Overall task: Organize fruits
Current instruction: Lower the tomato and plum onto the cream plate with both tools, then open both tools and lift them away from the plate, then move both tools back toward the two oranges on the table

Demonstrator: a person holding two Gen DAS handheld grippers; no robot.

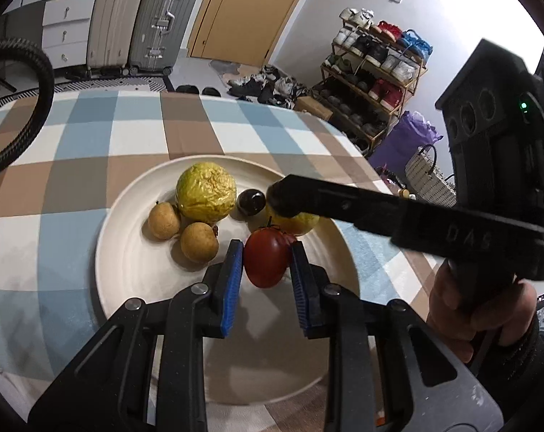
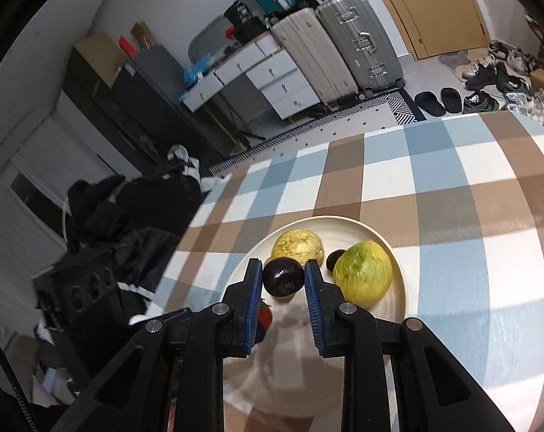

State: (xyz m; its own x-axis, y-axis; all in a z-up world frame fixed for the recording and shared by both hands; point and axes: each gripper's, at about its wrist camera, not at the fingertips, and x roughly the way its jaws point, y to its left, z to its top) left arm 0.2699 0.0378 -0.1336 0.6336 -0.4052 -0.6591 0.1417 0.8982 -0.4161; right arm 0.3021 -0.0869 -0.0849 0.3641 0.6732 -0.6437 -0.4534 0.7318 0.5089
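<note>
The left tongs grip a red tomato low in the frame's centre, over the cream plate. The right tongs clamp a dark round fruit, perhaps a plum, above that plate on the checked bench.

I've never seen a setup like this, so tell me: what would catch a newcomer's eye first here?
Probably the cream plate of fruit on the checked tablecloth, with a wrinkled yellow fruit toward its far side. Just above the plate, the left hand-held gripper clamps a red tomato between blue pads, while the right hand-held gripper holds a shiny dark fruit. Behind the table stand two suitcases.
</note>
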